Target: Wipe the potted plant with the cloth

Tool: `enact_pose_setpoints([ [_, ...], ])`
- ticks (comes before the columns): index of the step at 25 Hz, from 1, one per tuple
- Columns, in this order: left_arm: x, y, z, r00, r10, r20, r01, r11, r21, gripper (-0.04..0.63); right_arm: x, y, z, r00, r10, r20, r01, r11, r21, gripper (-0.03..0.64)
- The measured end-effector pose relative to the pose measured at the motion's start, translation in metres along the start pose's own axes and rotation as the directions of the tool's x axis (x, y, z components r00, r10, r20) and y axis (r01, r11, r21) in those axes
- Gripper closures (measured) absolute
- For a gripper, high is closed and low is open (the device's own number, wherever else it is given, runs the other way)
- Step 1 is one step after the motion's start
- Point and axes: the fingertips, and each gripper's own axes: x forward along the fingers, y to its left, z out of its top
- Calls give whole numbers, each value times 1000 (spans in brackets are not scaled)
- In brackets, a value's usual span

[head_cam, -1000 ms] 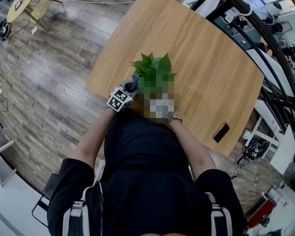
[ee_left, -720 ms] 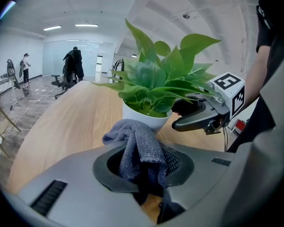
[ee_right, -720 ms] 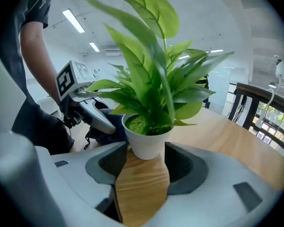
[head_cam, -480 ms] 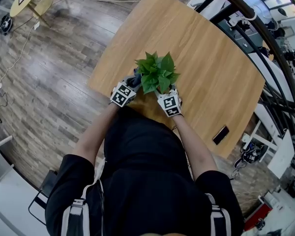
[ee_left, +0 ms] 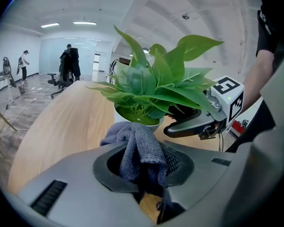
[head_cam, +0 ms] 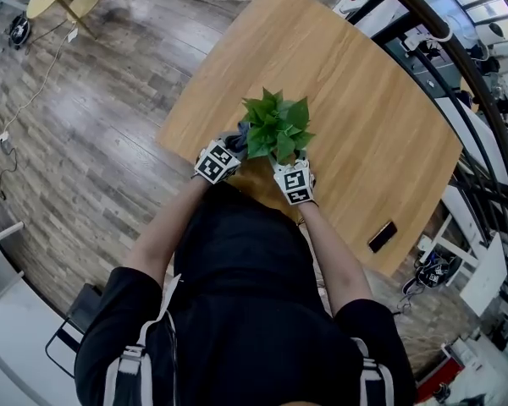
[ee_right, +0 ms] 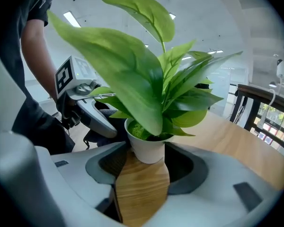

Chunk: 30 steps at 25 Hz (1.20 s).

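Note:
A small potted plant (head_cam: 275, 127) with broad green leaves stands in a white pot (ee_right: 149, 148) on the wooden table (head_cam: 364, 125), near its front edge. My left gripper (ee_left: 144, 162) is shut on a crumpled grey cloth (ee_left: 139, 148), which is held just in front of the pot's rim (ee_left: 132, 122) on its left side. My right gripper (ee_right: 146, 162) is at the pot's base, with the pot filling the gap between its fingertips. From the head view both grippers flank the plant, the left gripper (head_cam: 233, 142) and the right gripper (head_cam: 285, 157).
A dark phone (head_cam: 382, 236) lies near the table's right front corner. A dark railing (head_cam: 457, 66) runs behind the table at the right. Wooden floor (head_cam: 85, 142) lies to the left, with people and office chairs (ee_left: 61, 72) far off.
The right gripper has moved forward to the pot's base. The left gripper with the cloth stays at the plant's left side.

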Motion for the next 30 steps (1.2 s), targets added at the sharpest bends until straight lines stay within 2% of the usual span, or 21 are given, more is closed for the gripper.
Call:
enact_pose_setpoints([
  [3,0,2,-3,1000,-14,9,14,1000,17,482,0,5,1,999,-35,3,35,999,15,377],
  [6,-2,4,-7,998,-57,4,57,998,42,483,-1,15,1,998,-60,-29,62,997,50,377],
  [10,-9,13,-9,995,-103,-13,104,993,59,483,-4,30,3,994,-84,-67,88,995,49,377],
  [15,-8,26,-6,993,-120,-15,121,989,88,482,-10,21,-7,979,-160,-129,167,985,51,377],
  [18,-4,32,0,989,-147,-23,149,982,118,482,-5,12,0,971,-206,-117,212,977,38,377],
  [21,-1,36,5,984,-174,-38,178,970,166,482,1,5,10,966,-244,-86,251,965,81,377],
  [25,3,33,8,979,-199,-47,204,963,174,482,0,7,5,963,-250,-98,262,956,134,377],
  [30,1,28,1,968,-237,-78,249,941,230,482,3,8,3,957,-275,-90,287,945,155,377],
])
